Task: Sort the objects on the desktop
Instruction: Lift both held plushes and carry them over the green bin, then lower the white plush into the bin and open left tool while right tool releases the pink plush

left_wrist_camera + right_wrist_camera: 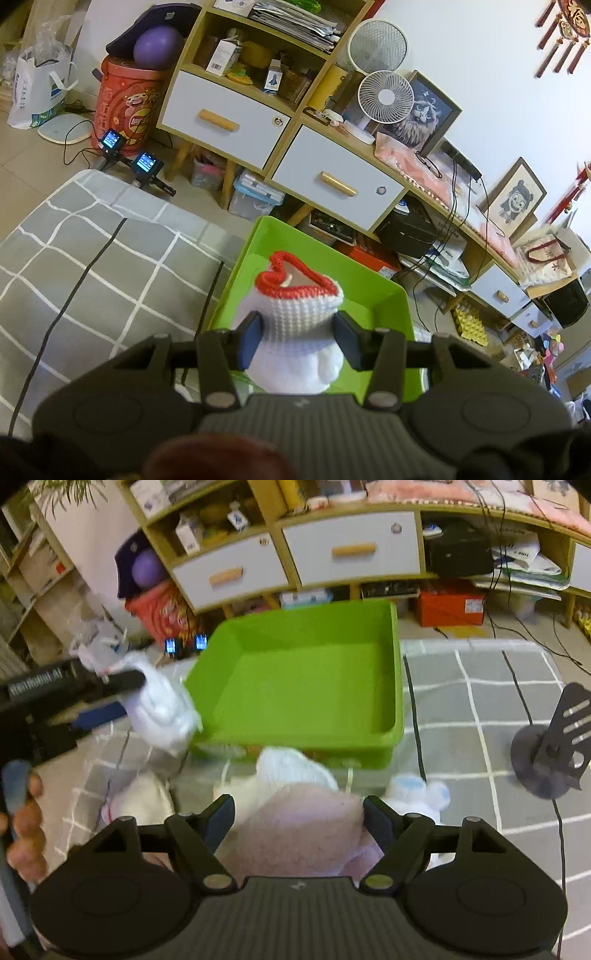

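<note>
Left tool (297,334) clamped on a white crocheted pouch (291,325) with a red rim, held above the near edge of the green bin (388,295). Judged light, soft and squashy; best gripped across the knitted middle, as here. Long axis ran away from the tool, red mouth pointing forward toward the bin's far wall. Right tool (299,819) spread wide around a pale pink fluffy cloth (303,834) just short of the bin; not yet squeezed, likewise limp and light. Beyond the bin: wooden cabinet (221,110) with white drawers.
</note>
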{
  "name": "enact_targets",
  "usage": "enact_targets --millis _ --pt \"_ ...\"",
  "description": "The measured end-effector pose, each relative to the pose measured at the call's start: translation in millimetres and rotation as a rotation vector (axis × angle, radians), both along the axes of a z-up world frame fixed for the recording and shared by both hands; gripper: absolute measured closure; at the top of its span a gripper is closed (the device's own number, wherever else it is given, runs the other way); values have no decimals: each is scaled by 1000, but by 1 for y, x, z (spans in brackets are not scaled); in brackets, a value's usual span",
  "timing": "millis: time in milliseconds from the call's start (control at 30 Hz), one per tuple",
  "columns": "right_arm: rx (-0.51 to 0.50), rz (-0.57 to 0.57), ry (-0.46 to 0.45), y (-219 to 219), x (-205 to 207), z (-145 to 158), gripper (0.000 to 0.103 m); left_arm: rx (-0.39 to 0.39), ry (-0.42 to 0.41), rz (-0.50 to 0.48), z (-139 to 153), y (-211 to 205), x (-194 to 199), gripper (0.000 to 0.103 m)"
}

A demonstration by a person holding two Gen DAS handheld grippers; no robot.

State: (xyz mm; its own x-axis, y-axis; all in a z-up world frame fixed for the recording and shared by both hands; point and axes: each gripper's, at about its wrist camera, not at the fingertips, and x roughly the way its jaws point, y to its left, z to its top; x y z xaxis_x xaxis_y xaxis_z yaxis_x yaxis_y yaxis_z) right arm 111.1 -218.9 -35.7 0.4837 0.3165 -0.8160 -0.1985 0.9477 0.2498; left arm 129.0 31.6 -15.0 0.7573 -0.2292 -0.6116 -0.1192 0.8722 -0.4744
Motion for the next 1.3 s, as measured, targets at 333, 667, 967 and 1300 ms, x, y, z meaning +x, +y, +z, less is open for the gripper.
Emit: enact_targets --millis 333,667,967,1300 --pt "-91 -13 40 8 1 -5 51 11 -2 -12 5 -7 -7 59" --pt "-2 -90 -59 -7 -2 32 54 3 -17 -12 12 -8 -6 59" --pt "57 -266 -170 -15 20 38 54 40 -49 12 9 -9 6 59" --pt "58 -319 -282 0 49 21 54 61 -72 20 -15 -6 27 59"
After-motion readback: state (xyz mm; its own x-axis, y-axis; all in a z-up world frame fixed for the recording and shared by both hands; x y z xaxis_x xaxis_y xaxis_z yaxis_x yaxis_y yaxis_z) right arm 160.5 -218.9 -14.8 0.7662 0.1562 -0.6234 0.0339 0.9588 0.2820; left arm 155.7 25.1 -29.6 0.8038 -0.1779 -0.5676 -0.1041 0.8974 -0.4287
